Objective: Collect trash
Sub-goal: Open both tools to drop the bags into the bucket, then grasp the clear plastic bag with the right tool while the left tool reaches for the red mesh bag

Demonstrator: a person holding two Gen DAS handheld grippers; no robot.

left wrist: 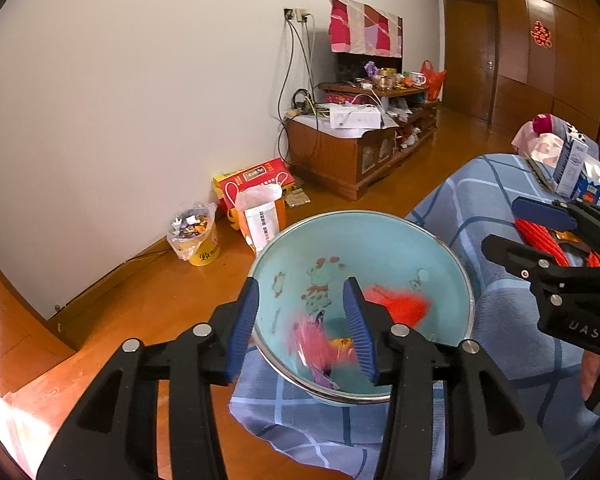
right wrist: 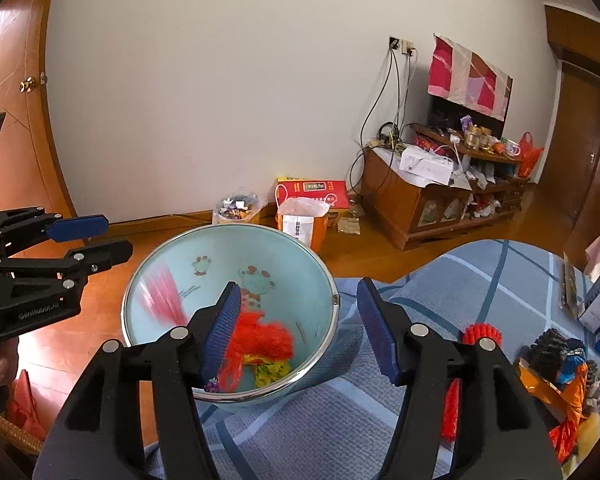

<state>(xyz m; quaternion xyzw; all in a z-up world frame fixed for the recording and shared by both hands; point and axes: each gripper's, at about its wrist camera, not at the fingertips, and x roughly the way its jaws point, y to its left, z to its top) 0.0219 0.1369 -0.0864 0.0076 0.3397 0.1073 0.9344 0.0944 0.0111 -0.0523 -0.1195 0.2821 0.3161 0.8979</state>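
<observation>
Already the basin point(right wrist: 236, 264) holds wrappers point(right wrist: 260, 340); both grippers' fingers point(left wrist: 356, 320) point(right wrist: 374, 332) gape empty, scraps point(right wrist: 560, 368) still on the bed point(right wrist: 440, 288).

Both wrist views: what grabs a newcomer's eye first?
The pale blue metal-rimmed basin with cartoon prints, on the blue checked cloth's edge, holds a fluffy red-orange net scrap and a blurred pink scrap. Both the left tool and right tool hang open over it.
</observation>
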